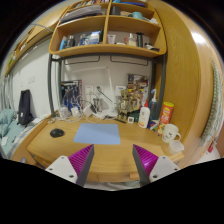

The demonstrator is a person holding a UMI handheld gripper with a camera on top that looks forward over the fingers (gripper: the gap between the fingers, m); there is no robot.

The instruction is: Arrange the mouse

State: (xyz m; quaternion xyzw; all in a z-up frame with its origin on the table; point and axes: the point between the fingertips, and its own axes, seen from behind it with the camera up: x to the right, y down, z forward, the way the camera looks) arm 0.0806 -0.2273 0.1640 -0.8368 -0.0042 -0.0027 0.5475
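Mouse [57, 132], seemingly, lies beyond the wide-spread, empty hand-held gripper [114, 160], leftward.

We can read no text, label, brand, number or sign anywhere in the gripper view. The bottles and containers [140, 108] clustered at the right of centre of the frame carry coloured labels, but we cannot make out their lettering. The orange can [166, 112] at the right of the frame shows no legible mark either. On the shelf [105, 48] in the upper middle of the frame, the things standing in a row are too small for us to read anything on them.
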